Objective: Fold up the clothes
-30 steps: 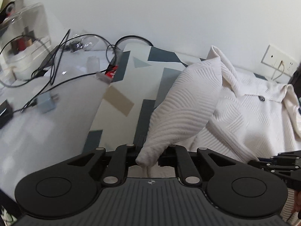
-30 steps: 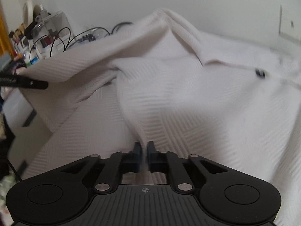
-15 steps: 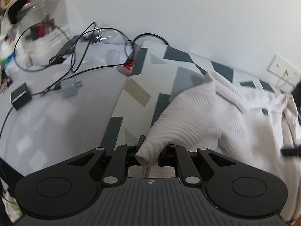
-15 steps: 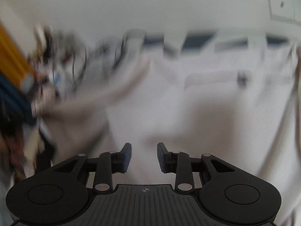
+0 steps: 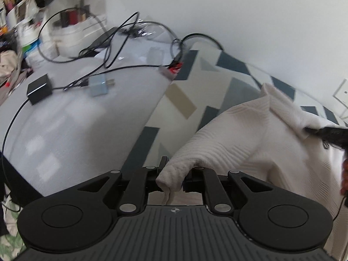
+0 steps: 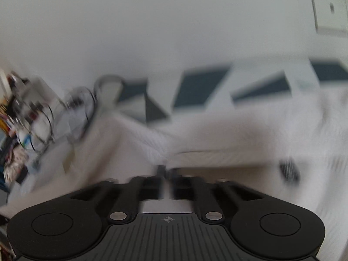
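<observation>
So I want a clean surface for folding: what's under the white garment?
Under the white garment lies a patterned cover of dark and beige shapes on white, visible around its left edge. What lies beneath the garment's middle is hidden by the fabric.

Background clutter — geometric-patterned cover point(image 5: 187, 100) in grey, navy and tan over the surface, white wall point(image 5: 239, 10) behind. Left of it: black adapter brick point(image 5: 39, 89), pale blue plug point(image 5: 100, 86), tangled black cables point(image 5: 121, 41), clear plastic organiser point(image 5: 76, 21) with bottles. Wall socket point(image 6: 328, 10) at far right — right view blurred.
</observation>
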Demonstrator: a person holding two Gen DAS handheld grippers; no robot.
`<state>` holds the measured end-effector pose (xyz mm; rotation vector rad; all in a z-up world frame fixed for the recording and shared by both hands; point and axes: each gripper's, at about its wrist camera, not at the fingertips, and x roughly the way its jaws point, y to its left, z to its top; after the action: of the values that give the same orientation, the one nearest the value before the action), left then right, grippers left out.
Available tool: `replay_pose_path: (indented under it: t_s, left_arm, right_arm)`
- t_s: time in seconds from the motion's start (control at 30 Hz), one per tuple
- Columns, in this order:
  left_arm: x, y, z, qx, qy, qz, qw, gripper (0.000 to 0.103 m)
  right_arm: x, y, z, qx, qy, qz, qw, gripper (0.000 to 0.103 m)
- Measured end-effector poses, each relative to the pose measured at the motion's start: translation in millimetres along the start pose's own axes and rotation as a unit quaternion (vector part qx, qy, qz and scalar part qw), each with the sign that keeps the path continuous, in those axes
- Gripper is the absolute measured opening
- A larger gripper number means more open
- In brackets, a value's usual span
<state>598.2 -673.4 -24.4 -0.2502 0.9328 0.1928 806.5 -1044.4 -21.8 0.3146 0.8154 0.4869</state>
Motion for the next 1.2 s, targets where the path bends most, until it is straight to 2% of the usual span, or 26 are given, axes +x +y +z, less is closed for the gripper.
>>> replay_pose_path:
  t_s: [0.13,0.23,0.37,0.47,0.57,0.63,0.77,0.87,0.9,0.93,0.97,1.0,1.03,1.1,1.13,1.17,1.2]
  left_arm:
    - [12.6,13.5,7.5,-0.036,0.004,0.008,0.9993,0.012]
    - [23.8,13.4,16.2,-0.036,0.003,0.027,0.9990,0.020]
    - [42.3,-2.0,26.5,0.007,0.006,0.083,0.9965,0.055]
    - [44.8,-22.5,35.2,0.073,-0.010,0.104,0.9918,0.066]
    - [49.9,-47.8,45.8,0.156,-0.028,0.093,0.9830,0.072]
    - [62.3,-66.2,54.6,0.208,-0.029,0.082,0.9744,0.072]
    - [109.2,-89.7,77.0,0.240,0.004,0.050,0.9694,0.072]
    - [142.6,-99.2,89.7,0.241,0.034,0.039,0.9692,0.072]
    - [150.2,-101.1,91.6,0.242,0.036,0.042,0.9688,0.065]
    - [156.4,-101.7,93.3,0.241,0.037,0.042,0.9689,0.053]
    - [160.0,-101.5,94.6,0.238,0.041,0.038,0.9696,0.014]
    - [160.4,-101.1,95.2,0.233,0.044,0.032,0.9710,0.007]
    - [159.5,-100.6,95.4,0.226,0.045,0.027,0.9728,0.006]
    - [154.5,-103.4,94.0,0.236,0.036,0.028,0.9707,0.004]
    - [151.4,-105.4,93.1,0.245,0.030,0.032,0.9684,0.004]
    - [147.7,-106.5,93.1,0.251,0.022,0.035,0.9670,0.003]
    - [142.9,-105.6,95.6,0.248,0.013,0.034,0.9680,0.003]
  right_arm:
    - [5.3,6.0,47.4,-0.051,-0.054,0.020,0.997,0.002]
    - [33.8,-8.0,90.7,-0.027,-0.063,0.018,0.997,0.002]
    - [90.2,-31.0,125.7,0.008,-0.042,-0.010,0.999,0.002]
    - [128.5,-45.2,129.2,0.025,0.000,-0.025,0.999,0.002]
    - [143.9,-51.9,121.9,0.016,0.020,-0.024,0.999,0.002]
    - [143.5,-58.5,118.9,0.022,0.019,-0.012,0.999,0.002]
    - [140.8,-71.3,115.4,0.033,0.019,0.013,0.999,0.003]
    - [138.1,-76.4,112.5,0.030,0.019,0.036,0.999,0.012]
    - [139.0,-74.6,112.4,0.021,0.021,0.040,0.999,0.015]
    - [139.9,-72.4,112.4,0.011,0.023,0.044,0.999,0.016]
    - [140.9,-70.1,112.3,0.002,0.026,0.047,0.999,0.019]
    - [141.4,-67.8,111.8,-0.009,0.030,0.050,0.998,0.020]
    - [141.9,-65.4,111.2,-0.019,0.034,0.053,0.998,0.021]
    - [142.2,-60.8,110.4,-0.041,0.040,0.055,0.997,0.019]
    - [141.5,-59.4,110.8,-0.048,0.041,0.051,0.997,0.016]
    - [140.6,-58.2,111.3,-0.055,0.043,0.047,0.996,0.008]
    - [139.1,-57.8,112.3,-0.056,0.045,0.043,0.996,0.004]
